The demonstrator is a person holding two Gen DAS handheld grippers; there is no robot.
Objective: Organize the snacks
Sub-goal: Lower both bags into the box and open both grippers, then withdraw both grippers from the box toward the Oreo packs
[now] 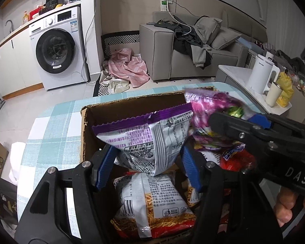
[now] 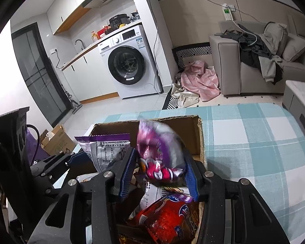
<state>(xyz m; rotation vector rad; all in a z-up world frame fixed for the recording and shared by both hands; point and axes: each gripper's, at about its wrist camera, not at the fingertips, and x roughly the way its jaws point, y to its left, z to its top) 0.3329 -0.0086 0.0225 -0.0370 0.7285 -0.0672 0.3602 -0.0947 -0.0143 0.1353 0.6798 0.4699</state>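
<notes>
A brown cardboard box stands on the checked tablecloth. My left gripper is shut on a silver snack bag with a purple top, held above the box; this bag also shows in the right wrist view. My right gripper is shut on a pink and purple snack bag, blurred, over the box; it shows in the left wrist view too. Inside the box lie a noodle-snack bag and a red bag.
The table with the teal checked cloth has bare room right of the box. A side table with a white kettle and cup stands at the right. A washing machine, sofa and floor laundry lie beyond.
</notes>
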